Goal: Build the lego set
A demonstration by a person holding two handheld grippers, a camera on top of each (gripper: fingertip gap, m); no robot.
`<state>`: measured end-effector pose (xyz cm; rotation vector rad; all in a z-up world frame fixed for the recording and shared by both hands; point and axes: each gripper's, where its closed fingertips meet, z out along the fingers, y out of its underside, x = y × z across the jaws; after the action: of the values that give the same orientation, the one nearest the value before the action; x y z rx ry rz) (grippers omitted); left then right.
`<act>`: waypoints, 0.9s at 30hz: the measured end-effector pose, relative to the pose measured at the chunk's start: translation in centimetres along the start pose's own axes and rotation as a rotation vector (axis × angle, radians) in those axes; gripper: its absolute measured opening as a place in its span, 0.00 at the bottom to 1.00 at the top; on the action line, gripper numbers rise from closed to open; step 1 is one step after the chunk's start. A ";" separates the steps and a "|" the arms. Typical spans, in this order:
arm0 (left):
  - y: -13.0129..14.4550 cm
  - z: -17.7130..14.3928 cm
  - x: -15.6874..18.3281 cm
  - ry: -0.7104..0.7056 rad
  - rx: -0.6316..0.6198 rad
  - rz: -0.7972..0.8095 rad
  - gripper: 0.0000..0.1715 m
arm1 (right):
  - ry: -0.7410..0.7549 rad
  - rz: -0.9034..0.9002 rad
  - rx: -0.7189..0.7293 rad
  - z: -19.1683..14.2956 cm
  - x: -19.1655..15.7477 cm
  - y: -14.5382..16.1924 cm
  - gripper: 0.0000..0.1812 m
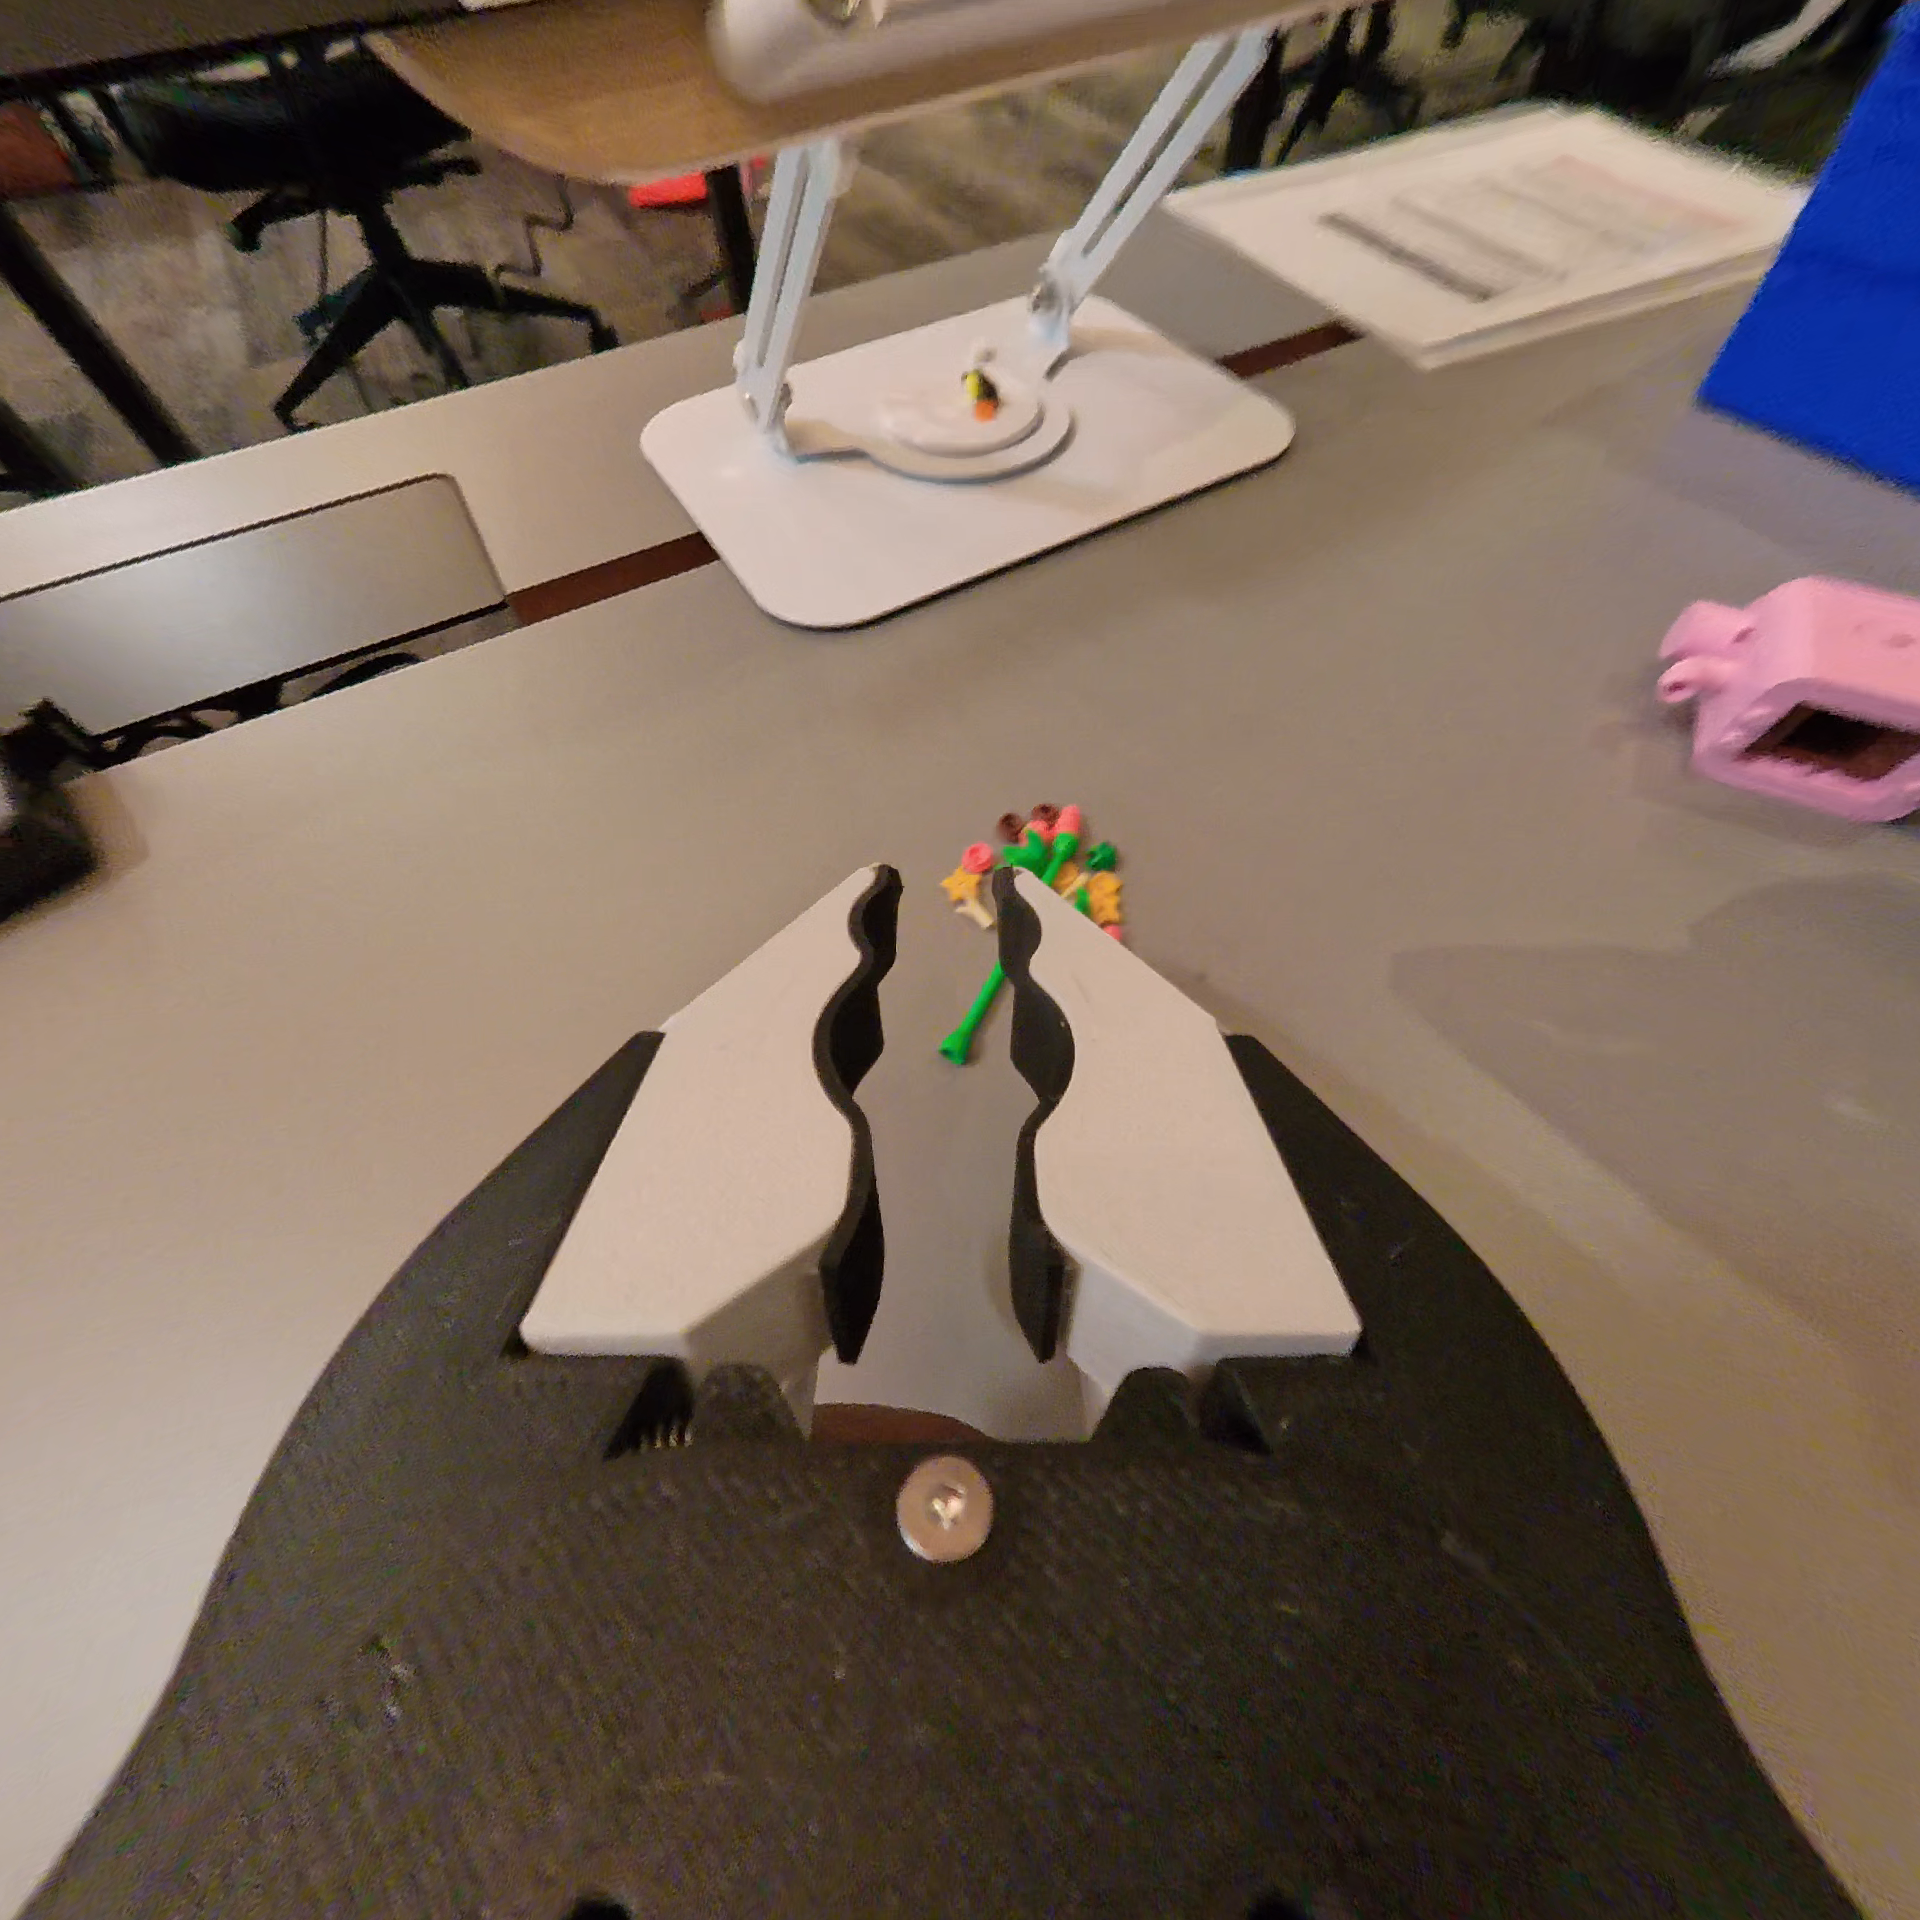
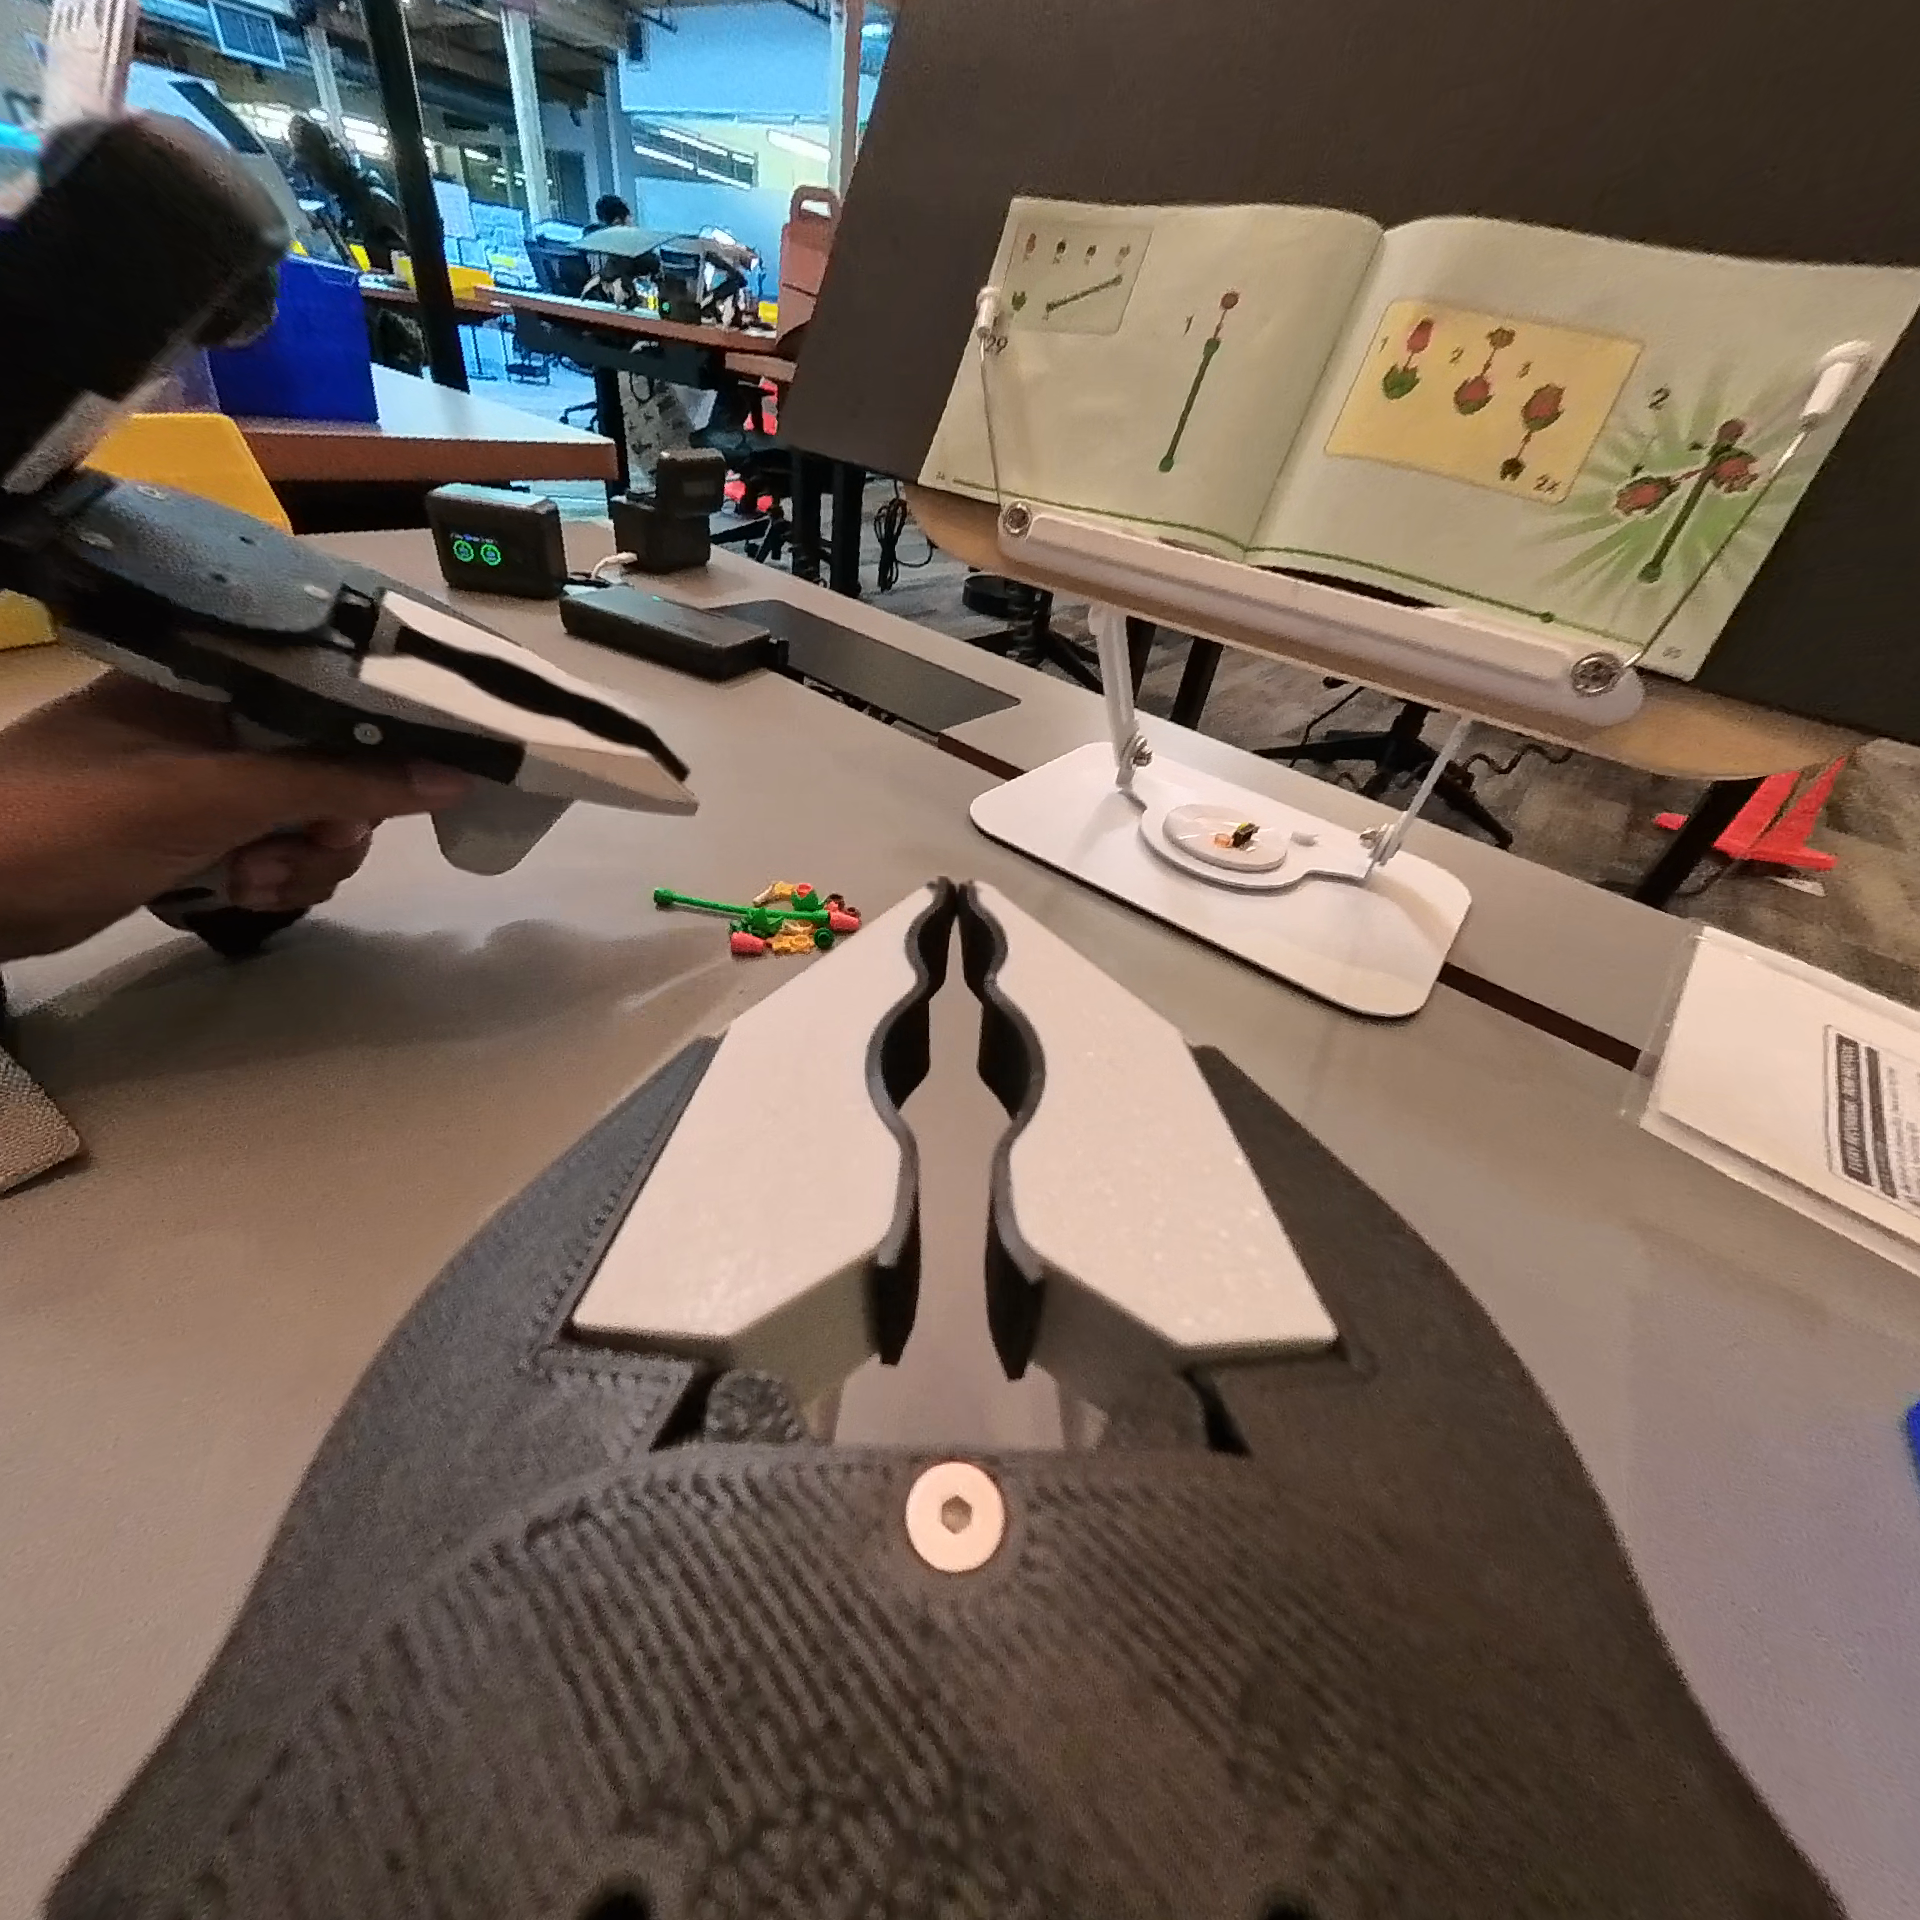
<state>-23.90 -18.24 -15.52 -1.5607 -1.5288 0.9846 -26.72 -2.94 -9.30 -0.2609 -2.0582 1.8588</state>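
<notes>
A small pile of loose lego pieces, pink, green, orange and brown, lies on the grey table. A green stem lies at its near edge. My left gripper hovers just above and short of the pile, its jaws a little apart and empty, with the stem showing between them. In the right wrist view the pile lies left of my right gripper, which is shut and empty above the table. The left gripper, held by a hand, shows over the pile's left side.
An open instruction booklet rests on a white book stand behind the pile, with a tiny piece on its base. A pink object lies at the right. A clear sign holder and black devices stand at the table's edges. The left gripper's tips are roughly 15 cm from the right gripper's. The green stem lies around 4 cm away from my left fingertips.
</notes>
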 end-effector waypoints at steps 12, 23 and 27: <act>4.0 1.3 0.3 0.015 -0.269 0.087 0.11 | -0.013 -0.005 0.016 0.0 -0.6 -0.4 0.00; 4.7 1.3 0.7 0.050 -0.310 0.076 0.02 | 0.000 -0.017 0.042 -0.1 -0.5 -0.7 0.00; 4.6 1.2 0.9 0.071 -0.297 0.075 0.01 | 0.003 -0.037 0.041 0.0 -0.6 -0.7 0.00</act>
<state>-22.92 -17.46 -20.15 -1.8504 -1.6325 0.7579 -26.07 -3.23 -8.69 -0.2133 -2.0068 1.8751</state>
